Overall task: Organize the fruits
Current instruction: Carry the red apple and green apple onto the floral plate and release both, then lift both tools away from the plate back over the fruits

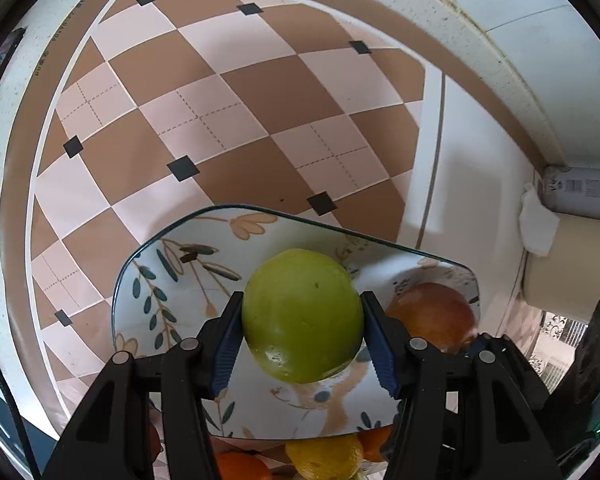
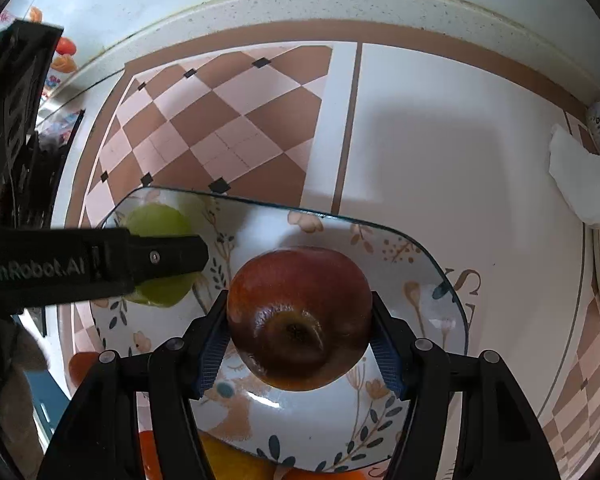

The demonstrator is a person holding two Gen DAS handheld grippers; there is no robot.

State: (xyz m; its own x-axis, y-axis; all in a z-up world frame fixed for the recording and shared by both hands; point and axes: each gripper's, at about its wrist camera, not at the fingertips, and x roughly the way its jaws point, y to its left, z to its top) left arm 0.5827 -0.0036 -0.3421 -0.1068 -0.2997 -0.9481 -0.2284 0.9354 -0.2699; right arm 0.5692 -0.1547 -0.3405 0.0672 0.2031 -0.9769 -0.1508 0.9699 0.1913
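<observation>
A green apple (image 1: 302, 316) hangs over a floral plate (image 1: 172, 280), and my left gripper (image 1: 302, 300) is shut on it, blue pads pressing both sides. My right gripper (image 2: 299, 300) is shut on a dark red apple (image 2: 300, 312) above the same plate (image 2: 420, 248), stem end facing the camera. In the right wrist view the green apple (image 2: 156, 220) shows at the plate's left, partly hidden by a left gripper finger (image 2: 164, 256). The left wrist view catches the red apple (image 1: 432, 312) at the plate's right side.
The plate rests on a brown-and-pink checkered mat (image 1: 220, 100) on a white counter. A lemon (image 1: 324, 456) and oranges (image 1: 240, 466) lie just past the plate's near edge. A crumpled white tissue (image 2: 580, 184) lies at the right by the wall, next to a grey cylinder (image 1: 580, 192).
</observation>
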